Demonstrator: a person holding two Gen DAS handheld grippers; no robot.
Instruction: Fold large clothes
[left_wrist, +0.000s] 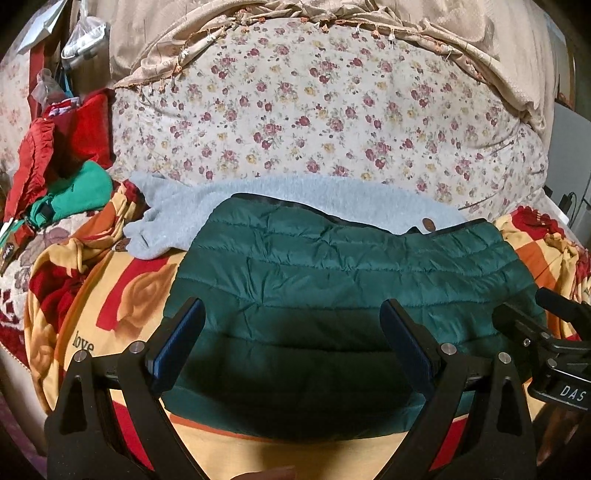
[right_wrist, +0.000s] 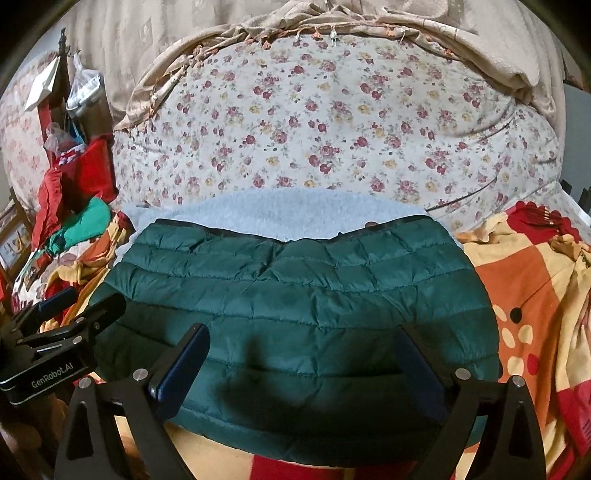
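A dark green quilted puffer jacket lies folded into a wide, flat block on the bed, on a red, orange and yellow patterned blanket, with its far edge overlapping a pale blue-grey fleece garment. Behind both rises a bulky floral-print quilt, closing off the far side; bare blanket shows to the left and right of the jacket and along its near hem. The left gripper hovers over the jacket's near half with its jaws wide apart, holding nothing. The right gripper does likewise, jaws spread, seemingly just above the fabric rather than touching it. Red and green clothes are heaped at the far left.
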